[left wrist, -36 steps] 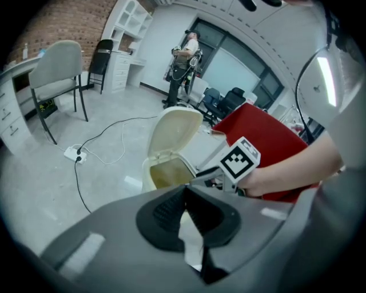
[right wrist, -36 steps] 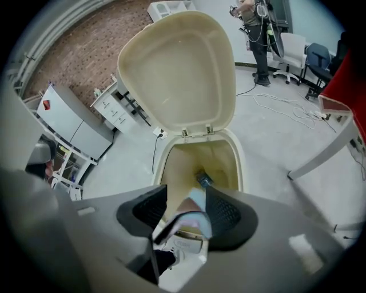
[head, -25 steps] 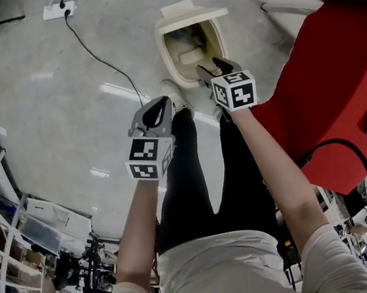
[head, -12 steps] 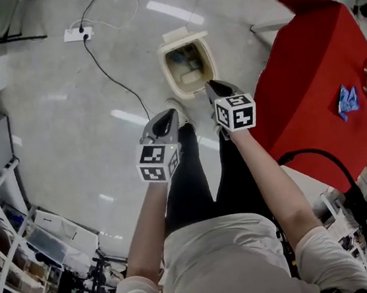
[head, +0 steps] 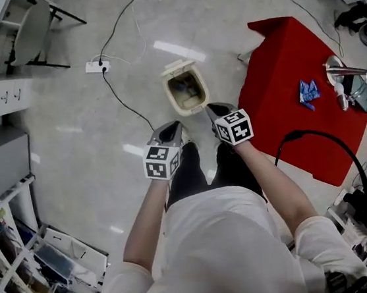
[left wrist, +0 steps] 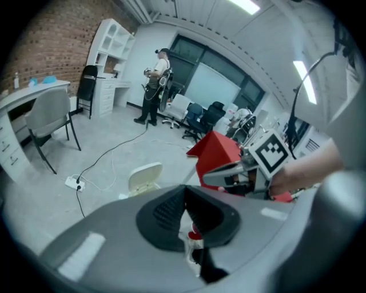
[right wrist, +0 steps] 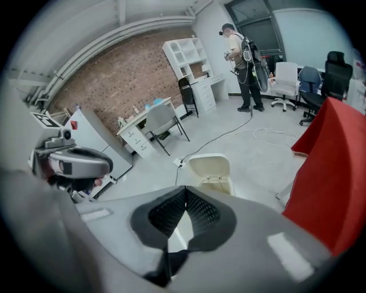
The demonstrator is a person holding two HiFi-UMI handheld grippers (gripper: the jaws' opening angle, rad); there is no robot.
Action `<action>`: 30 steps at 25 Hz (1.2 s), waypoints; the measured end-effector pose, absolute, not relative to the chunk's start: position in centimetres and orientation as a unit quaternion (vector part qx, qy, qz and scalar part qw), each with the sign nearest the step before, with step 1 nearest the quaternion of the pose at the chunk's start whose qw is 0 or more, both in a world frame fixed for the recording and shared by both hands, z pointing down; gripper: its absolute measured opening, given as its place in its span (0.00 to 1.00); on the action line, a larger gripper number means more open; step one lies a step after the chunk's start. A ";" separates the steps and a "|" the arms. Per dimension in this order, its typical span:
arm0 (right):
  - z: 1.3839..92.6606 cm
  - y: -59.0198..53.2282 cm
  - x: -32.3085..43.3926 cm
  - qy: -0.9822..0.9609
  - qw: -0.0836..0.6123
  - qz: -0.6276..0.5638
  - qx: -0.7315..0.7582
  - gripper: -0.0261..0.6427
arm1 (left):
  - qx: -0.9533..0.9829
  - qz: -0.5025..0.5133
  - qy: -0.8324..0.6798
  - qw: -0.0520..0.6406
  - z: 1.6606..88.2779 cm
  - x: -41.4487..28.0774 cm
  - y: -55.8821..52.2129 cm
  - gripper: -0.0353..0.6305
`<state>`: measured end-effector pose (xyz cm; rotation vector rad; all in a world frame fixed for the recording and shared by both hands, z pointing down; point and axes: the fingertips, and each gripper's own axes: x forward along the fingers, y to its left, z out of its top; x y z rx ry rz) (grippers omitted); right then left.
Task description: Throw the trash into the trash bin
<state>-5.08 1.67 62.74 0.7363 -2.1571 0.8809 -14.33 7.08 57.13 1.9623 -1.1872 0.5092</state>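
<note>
On the floor, head view, trash bin (head: 186,90): cream, lid tipped back, upper centre of frame; something lies inside, too small to make out.
Left gripper (head: 170,132): lower left of the bin, apart from it, nose pointing down toward the floor.
Right gripper (head: 213,110): just below the bin's right edge in frame, marker cube facing up.
Red table (head: 292,116): right of frame; a blue crumpled scrap (head: 307,92) lies on top, well apart from both grippers.
Power strip (head: 97,67): upper left, with a black cable running toward the bin.
Left gripper view, jaws: tips together, nothing gripped; a shoe shows through the gap below the tips.
Left gripper view, surroundings: bin lid left of centre; right gripper at right with the red table behind it; a person (left wrist: 154,86) stands far back.
Right gripper view, jaws: have just been closing; the tips now meet with nothing between them.
Right gripper view, surroundings: open bin just beyond the jaw tips at centre; red table along the right edge; left gripper at the left edge.
</note>
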 end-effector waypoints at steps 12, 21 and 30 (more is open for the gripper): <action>52.9 6.3 -2.5 -0.859 0.318 0.317 0.246 0.04 | 0.808 0.234 -0.432 0.326 49.4 -13.7 10.6 0.06; 50.3 6.8 -1.9 -0.861 0.311 0.300 0.267 0.04 | 0.816 0.222 -0.414 0.337 48.4 -13.2 11.0 0.06; 49.0 6.7 2.3 -0.865 0.281 0.298 0.289 0.06 | 0.845 0.248 -0.357 0.312 47.3 -8.6 10.4 0.06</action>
